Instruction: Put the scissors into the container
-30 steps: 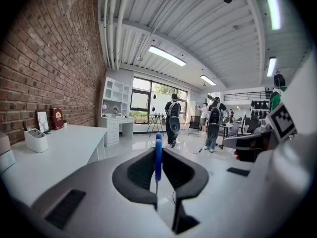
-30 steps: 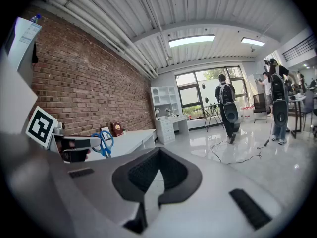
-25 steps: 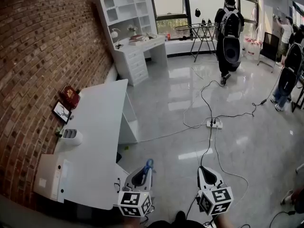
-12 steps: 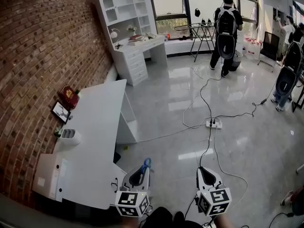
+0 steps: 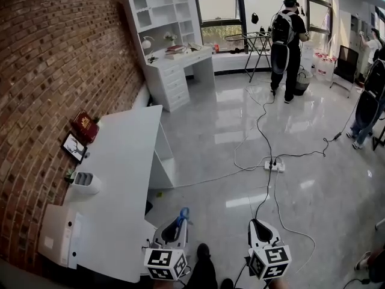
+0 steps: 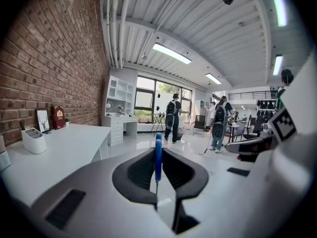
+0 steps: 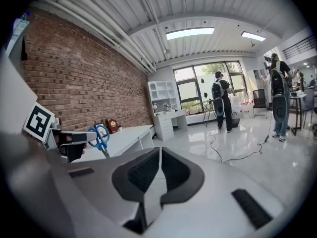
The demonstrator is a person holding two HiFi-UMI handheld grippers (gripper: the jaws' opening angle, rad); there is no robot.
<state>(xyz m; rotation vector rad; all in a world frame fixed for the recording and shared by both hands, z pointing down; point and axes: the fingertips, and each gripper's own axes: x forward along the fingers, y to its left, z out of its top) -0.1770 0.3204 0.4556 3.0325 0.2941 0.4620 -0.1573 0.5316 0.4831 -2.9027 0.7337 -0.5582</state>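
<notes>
Blue-handled scissors (image 5: 183,213) stick up out of my left gripper (image 5: 178,221), which is shut on them low in the head view, just off the near right corner of the white table (image 5: 123,173). In the left gripper view the scissors (image 6: 158,155) stand edge-on between the jaws of the left gripper (image 6: 158,176). The white container (image 5: 84,183) stands on the table's left side by the brick wall and also shows as the container (image 6: 33,139). My right gripper (image 5: 258,226) hangs over the floor, shut and empty; from the right gripper (image 7: 157,170) I see the scissors (image 7: 100,137) at left.
A framed picture (image 5: 75,147) and a red book (image 5: 86,126) lean on the brick wall behind the container. A white box (image 5: 57,242) sits at the table's near end. A power strip (image 5: 274,166) and cables cross the floor. People (image 5: 286,38) stand far back.
The view has shifted a little, so the table and container sit lower and further left. Both grippers keep their hold and state. The person at the back has walked toward the window.
</notes>
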